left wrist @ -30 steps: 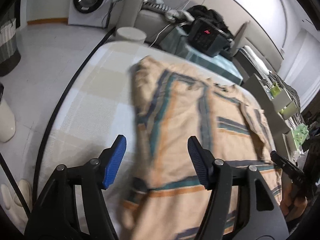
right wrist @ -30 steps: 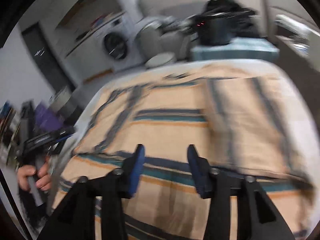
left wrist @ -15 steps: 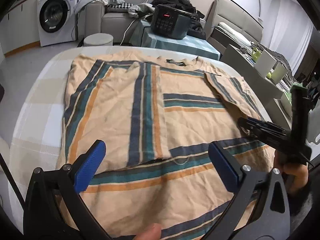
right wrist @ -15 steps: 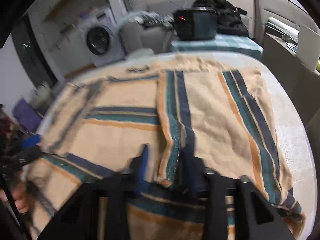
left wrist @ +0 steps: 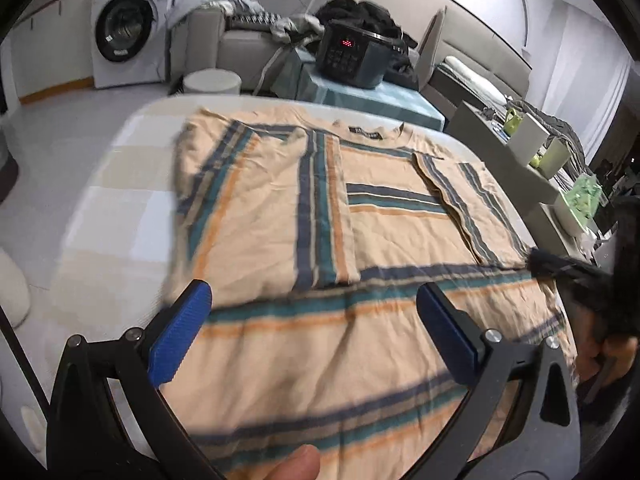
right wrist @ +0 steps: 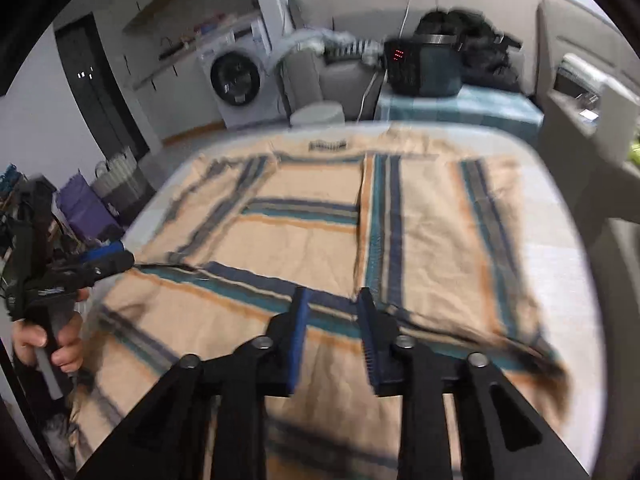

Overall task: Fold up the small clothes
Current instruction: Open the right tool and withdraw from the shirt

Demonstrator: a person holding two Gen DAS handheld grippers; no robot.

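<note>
A pale checked table (left wrist: 120, 208) with rounded corners fills the middle of the room, and the striped peach shirt (left wrist: 280, 216) lies spread flat across most of it, collar label at the far edge, both side panels folded in toward the middle.

The left gripper (left wrist: 312, 312) hovers over the shirt's near half with its jaws spread wide and nothing between the blue pads (left wrist: 180, 336). Just left of it runs a strip of bare tabletop, then the table's edge and open white floor. The right gripper (right wrist: 332, 320) hangs above the near end of the folded right panel; its jaws are opening, narrow apart, and the cloth lies below them rather than pinched, as far as the blur lets me see. To its right a band of bare table runs to the rounded edge. In the left wrist view the right gripper shows as a dark blur at the shirt's right edge.

Beyond the far edge stand a low round stool (left wrist: 212, 80), a washing machine (left wrist: 128, 36), a grey sofa (left wrist: 240, 40) heaped with clothes, and a black cooker (left wrist: 356, 56) with a red display on a teal-covered side table (left wrist: 372, 100). A cluttered shelf (left wrist: 532, 148) crowds the right side.
</note>
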